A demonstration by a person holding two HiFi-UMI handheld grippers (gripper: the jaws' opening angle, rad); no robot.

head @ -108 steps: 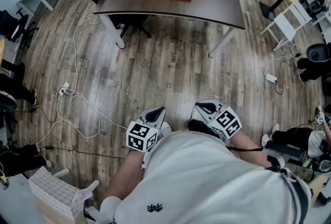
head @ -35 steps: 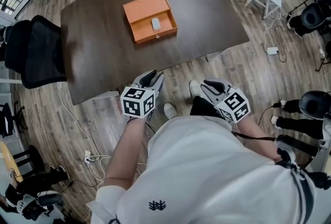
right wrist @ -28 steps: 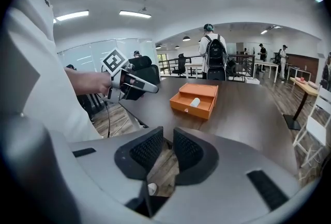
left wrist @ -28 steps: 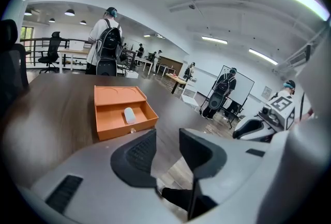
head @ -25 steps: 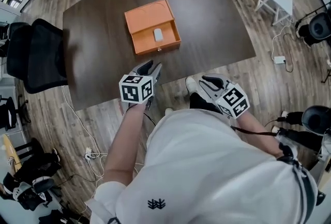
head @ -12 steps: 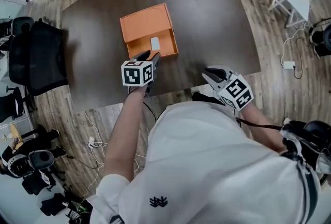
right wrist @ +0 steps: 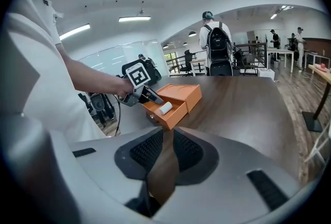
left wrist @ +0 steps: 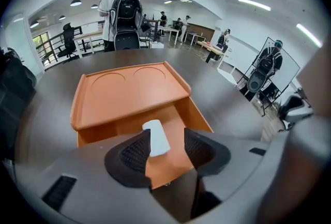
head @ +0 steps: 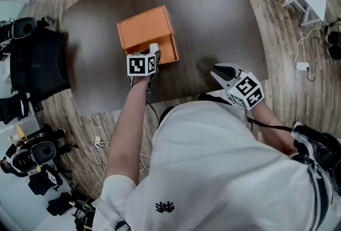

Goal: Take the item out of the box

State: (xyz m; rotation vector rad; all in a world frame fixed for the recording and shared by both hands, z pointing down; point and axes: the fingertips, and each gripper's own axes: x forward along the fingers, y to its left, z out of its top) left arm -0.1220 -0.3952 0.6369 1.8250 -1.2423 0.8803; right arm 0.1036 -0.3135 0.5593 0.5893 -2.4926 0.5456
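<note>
Now — left gripper [left wrist: 166,135] opening, empty | white item [left wrist: 155,137] just ahead, in box [left wrist: 129,93]

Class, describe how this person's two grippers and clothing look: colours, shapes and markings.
The left gripper and right gripper each have a smooth grey shell, two dark ribbed pads and a white cube with black square markers. The person wears a white short-sleeved shirt with a small dark emblem. The left jaws are opening, the white item between them.
</note>
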